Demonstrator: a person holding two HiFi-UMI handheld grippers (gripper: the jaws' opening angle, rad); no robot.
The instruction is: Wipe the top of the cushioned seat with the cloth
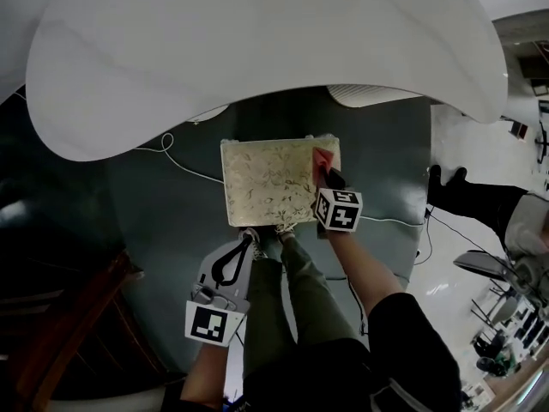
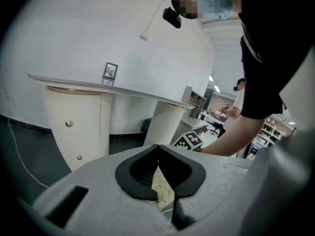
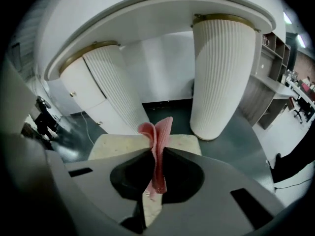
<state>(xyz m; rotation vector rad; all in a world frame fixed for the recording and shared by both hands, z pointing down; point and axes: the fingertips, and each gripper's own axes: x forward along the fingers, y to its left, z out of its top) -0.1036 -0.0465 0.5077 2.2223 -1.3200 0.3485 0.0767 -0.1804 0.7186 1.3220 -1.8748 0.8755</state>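
Note:
The cushioned seat (image 1: 273, 183) is a cream, leaf-patterned square on the dark floor, just ahead of my feet. A pink cloth (image 1: 322, 160) stands bunched over the seat's far right corner, and my right gripper (image 1: 331, 177) is shut on it. In the right gripper view the cloth (image 3: 157, 134) sticks up between the closed jaws, with the seat (image 3: 115, 145) beyond them. My left gripper (image 1: 248, 241) hangs at the seat's near edge, shut and holding nothing. A strip of the seat (image 2: 163, 191) shows below the left gripper (image 2: 158, 148) in its own view.
A big white curved desk top (image 1: 257, 50) overhangs the far side of the seat, resting on fluted white columns (image 3: 221, 73). A white cable (image 1: 176, 161) runs over the floor at the left. My legs (image 1: 309, 294) stand close behind the seat. Another person (image 1: 476, 200) stands at the right.

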